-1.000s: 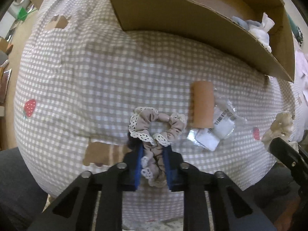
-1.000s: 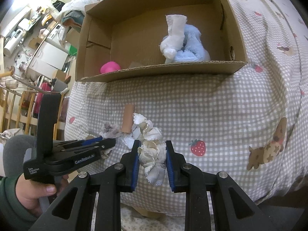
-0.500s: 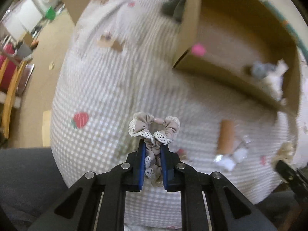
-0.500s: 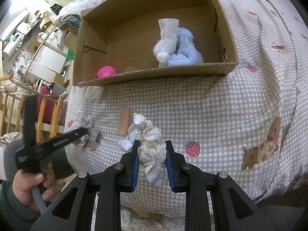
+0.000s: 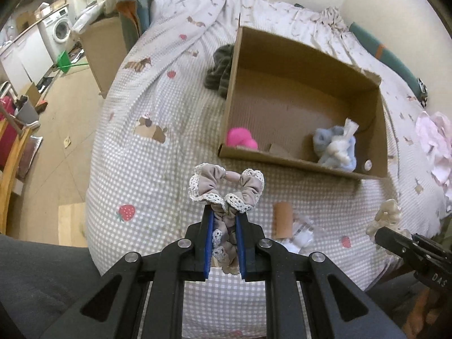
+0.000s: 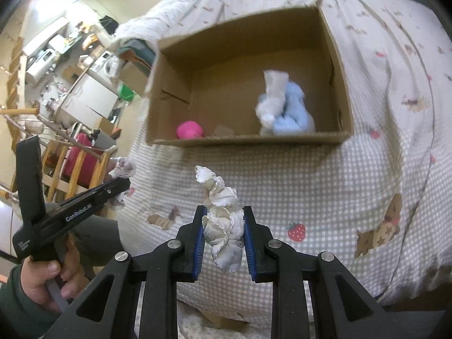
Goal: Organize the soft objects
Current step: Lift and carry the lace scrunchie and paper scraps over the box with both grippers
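My left gripper (image 5: pixel 223 214) is shut on a beige lace-trimmed scrunchie (image 5: pixel 223 186) and holds it in the air above the checked bedspread, in front of the cardboard box (image 5: pixel 285 165). My right gripper (image 6: pixel 223 214) is shut on a cream lace scrunchie (image 6: pixel 223 214), also lifted, before the same box (image 6: pixel 254 139). Inside the box lie a pink ball (image 5: pixel 240 138), a blue fluffy item (image 5: pixel 325 139) and a white cloth (image 5: pixel 346 131). The left gripper also shows in the right wrist view (image 6: pixel 120 182), and the right gripper in the left wrist view (image 5: pixel 380 233).
A brown cardboard tube (image 5: pixel 282 219) and a clear plastic packet (image 5: pixel 301 233) lie on the bed near its front edge. A dark cloth (image 5: pixel 220 69) lies left of the box. Pink clothing (image 5: pixel 435 141) is at far right. The floor drops off left of the bed.
Both grippers have lifted their scrunchies off the bed and risen; the box interior now shows from above in both views. The tube and packet stayed on the bed.
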{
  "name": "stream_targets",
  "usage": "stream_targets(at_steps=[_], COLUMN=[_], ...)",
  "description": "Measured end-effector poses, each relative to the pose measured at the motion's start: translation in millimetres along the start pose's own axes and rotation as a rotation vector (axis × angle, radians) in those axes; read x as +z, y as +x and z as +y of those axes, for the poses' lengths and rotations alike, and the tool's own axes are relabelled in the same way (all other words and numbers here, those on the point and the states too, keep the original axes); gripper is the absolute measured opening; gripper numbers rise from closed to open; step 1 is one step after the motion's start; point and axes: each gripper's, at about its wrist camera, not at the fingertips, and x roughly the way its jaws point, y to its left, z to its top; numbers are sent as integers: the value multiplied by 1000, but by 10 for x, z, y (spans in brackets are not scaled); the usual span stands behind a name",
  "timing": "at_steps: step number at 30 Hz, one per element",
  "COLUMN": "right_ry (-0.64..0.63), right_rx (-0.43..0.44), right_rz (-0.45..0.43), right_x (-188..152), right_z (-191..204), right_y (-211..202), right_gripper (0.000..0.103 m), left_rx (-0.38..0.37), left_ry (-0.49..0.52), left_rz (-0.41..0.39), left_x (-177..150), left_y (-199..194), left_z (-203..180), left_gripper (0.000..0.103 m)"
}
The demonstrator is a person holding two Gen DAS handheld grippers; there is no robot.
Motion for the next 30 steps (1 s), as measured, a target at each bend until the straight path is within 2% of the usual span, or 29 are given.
stream_targets(at_steps=[4,9,21,24,30], right_ry=[-14,-12,-16,-26,-14], right_rx=[3,34,73,62,51], right_rz=[-35,-80,-206,-225,-222], right_x=[46,219,931,1091,1295], right_z=[58,107,278,281,140], right_y=[-179,-356,-598,-581,-294], right_gripper=[26,26,26,26,26], left_rx=[-25,-27,-53,-45,-37], left_ry=[-18,41,87,105,109], left_rz=[-1,-46,-122,-155,-160], left_x=[67,266,908,1069,1280], left_y=[-58,-213,-344,-349,-139], left_z=[23,-88,-291,-353,-404], left_gripper=[13,13,13,13,13])
